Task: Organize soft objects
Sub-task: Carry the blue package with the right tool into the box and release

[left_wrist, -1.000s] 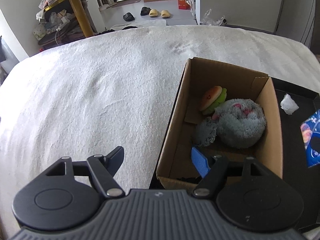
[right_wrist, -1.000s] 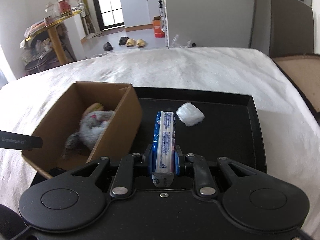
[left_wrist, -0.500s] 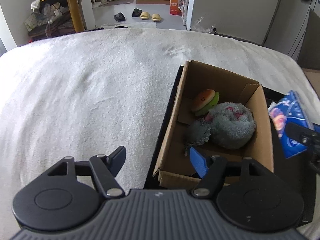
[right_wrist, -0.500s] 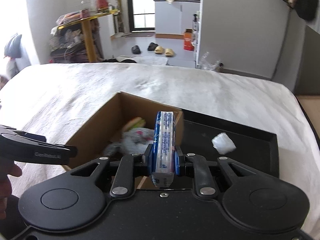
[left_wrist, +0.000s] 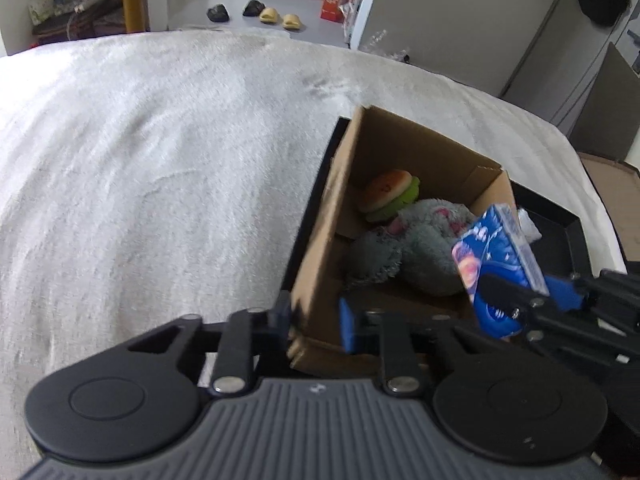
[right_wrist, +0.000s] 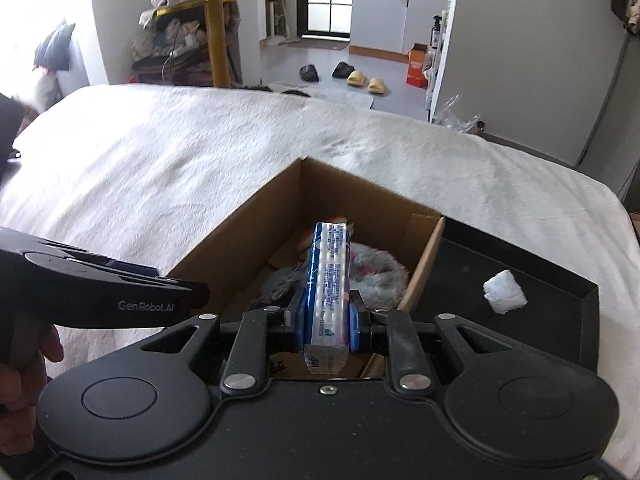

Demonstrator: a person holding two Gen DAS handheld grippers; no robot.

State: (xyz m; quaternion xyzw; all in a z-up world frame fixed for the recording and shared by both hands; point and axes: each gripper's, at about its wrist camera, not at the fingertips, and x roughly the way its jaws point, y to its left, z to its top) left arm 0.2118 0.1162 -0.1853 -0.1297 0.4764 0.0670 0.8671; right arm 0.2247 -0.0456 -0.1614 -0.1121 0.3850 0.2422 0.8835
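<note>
Your left claw (left_wrist: 314, 320), low in the frame, is clenched on the cardboard box's (left_wrist: 316, 264) near wall, likely to steady it. Your right claw (right_wrist: 326, 326) grips the blue tissue pack (right_wrist: 328, 280) upright at frame centre, over the box opening, ready to drop beside the plush toys (left_wrist: 424, 252).

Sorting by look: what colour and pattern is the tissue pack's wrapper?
Blue with a planet print, clearest in the left wrist view on the tissue pack.

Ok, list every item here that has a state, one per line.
cardboard box: open-topped, near corner clamped.
left hand-held gripper: shut on box wall.
right hand-held gripper: shut on tissue pack.
tissue pack: held over box.
grey plush: inside box.
burger toy: inside box.
white wad: on black tray.
</note>
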